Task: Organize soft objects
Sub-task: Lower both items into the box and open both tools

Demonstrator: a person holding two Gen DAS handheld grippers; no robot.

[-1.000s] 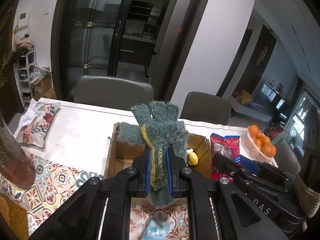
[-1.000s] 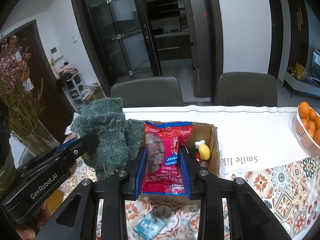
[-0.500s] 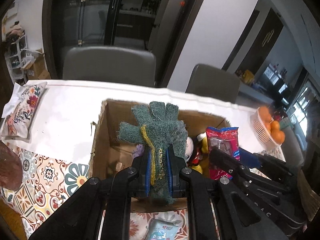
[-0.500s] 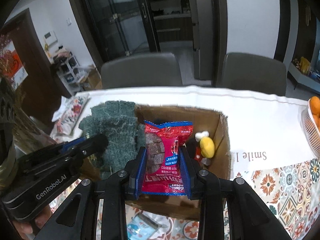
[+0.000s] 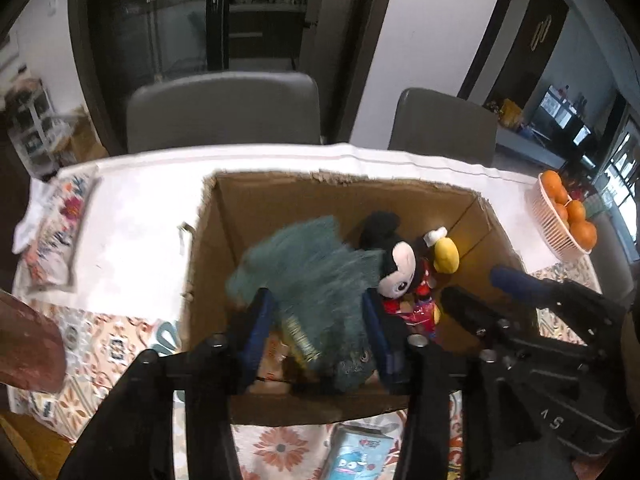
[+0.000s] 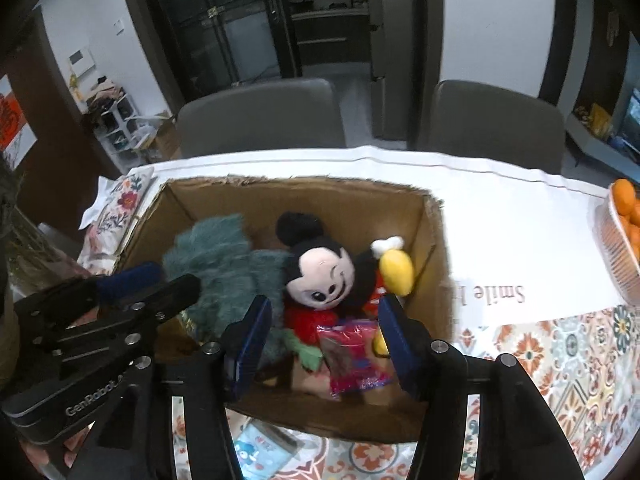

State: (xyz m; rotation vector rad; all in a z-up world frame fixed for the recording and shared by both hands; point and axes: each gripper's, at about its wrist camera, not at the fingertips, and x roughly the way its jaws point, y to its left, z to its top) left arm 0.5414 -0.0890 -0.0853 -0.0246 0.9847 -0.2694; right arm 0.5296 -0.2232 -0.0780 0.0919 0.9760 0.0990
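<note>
Both grippers over cardboard box (image 5: 256, 208), centre frame. Left gripper (image 5: 316, 312) jaws opening; green glove (image 5: 316, 276) blurred between them, inside box, pads off it. Right gripper (image 6: 320, 320) jaws opening; red snack bag (image 6: 352, 356) loose below, beside plush mouse (image 6: 320, 276).

The left gripper (image 6: 120, 280) is showing "GenRobot" in pale letters along its black side, and the white tablecloth (image 6: 500, 240) is carrying "Smile" (upside down) near the table's right edge; other print is staying unreadable.
</note>
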